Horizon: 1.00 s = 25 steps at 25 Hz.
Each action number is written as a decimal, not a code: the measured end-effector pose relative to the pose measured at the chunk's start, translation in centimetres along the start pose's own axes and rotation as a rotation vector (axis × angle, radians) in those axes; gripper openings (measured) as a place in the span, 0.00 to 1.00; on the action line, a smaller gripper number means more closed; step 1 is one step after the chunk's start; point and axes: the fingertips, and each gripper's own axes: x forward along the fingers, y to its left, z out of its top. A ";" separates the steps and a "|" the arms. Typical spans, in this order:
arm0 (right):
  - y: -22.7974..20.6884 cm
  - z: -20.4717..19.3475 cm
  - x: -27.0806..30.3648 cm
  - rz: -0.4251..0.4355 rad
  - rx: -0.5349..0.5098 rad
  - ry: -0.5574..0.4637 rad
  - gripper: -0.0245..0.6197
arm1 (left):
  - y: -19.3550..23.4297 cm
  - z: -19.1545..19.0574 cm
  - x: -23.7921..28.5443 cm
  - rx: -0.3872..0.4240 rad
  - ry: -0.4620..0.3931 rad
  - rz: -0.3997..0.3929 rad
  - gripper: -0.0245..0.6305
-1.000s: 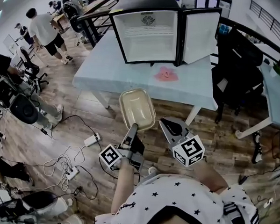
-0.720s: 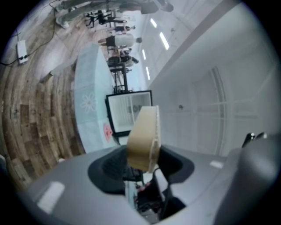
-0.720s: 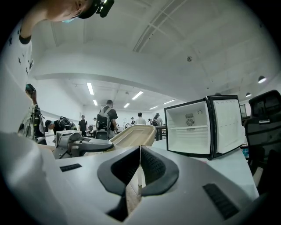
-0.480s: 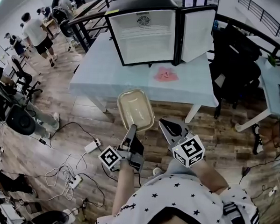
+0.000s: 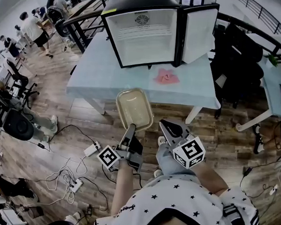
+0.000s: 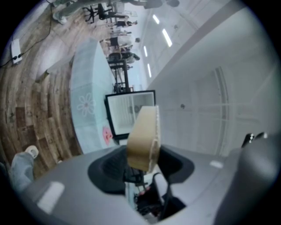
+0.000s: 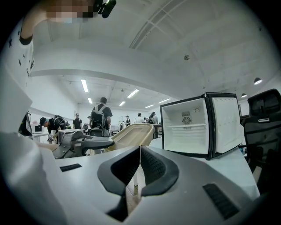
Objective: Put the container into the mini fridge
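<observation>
A shallow beige container [image 5: 134, 109] is held out level over the wooden floor, just short of the table's front edge. My left gripper [image 5: 131, 128] is shut on its near rim; in the left gripper view the container [image 6: 144, 138] stands edge-on between the jaws. The mini fridge [image 5: 144, 37] stands on the light blue table [image 5: 109, 80], empty and white inside, with its door [image 5: 200, 35] swung wide to the right. My right gripper [image 5: 164, 124] hangs beside the container, shut with nothing in it. In the right gripper view the container [image 7: 131, 134] lies left of the fridge [image 7: 189, 132].
A pink cloth [image 5: 166, 77] lies on the table in front of the fridge. A black office chair [image 5: 241, 63] stands right of the table, beside a second table [image 5: 273, 88]. A power strip and cables [image 5: 89, 149] lie on the floor at left. People stand far back left.
Both grippers and the container have come a little closer to the table. The fridge now sits slightly larger and further left in the head view.
</observation>
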 end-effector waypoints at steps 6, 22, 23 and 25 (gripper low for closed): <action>-2.7 0.9 3.9 -0.003 0.001 -0.016 0.07 | 0.9 2.4 3.1 0.007 0.013 0.005 0.36; -12.4 4.6 13.3 0.012 -0.020 -0.034 0.07 | 2.1 9.1 14.7 -0.005 -0.004 0.002 0.36; -13.0 4.8 13.7 0.014 -0.020 -0.035 0.07 | 2.2 9.3 15.4 -0.009 -0.007 0.004 0.36; -14.2 5.1 14.6 0.017 -0.021 -0.039 0.07 | 2.3 10.0 16.8 -0.006 -0.010 0.005 0.36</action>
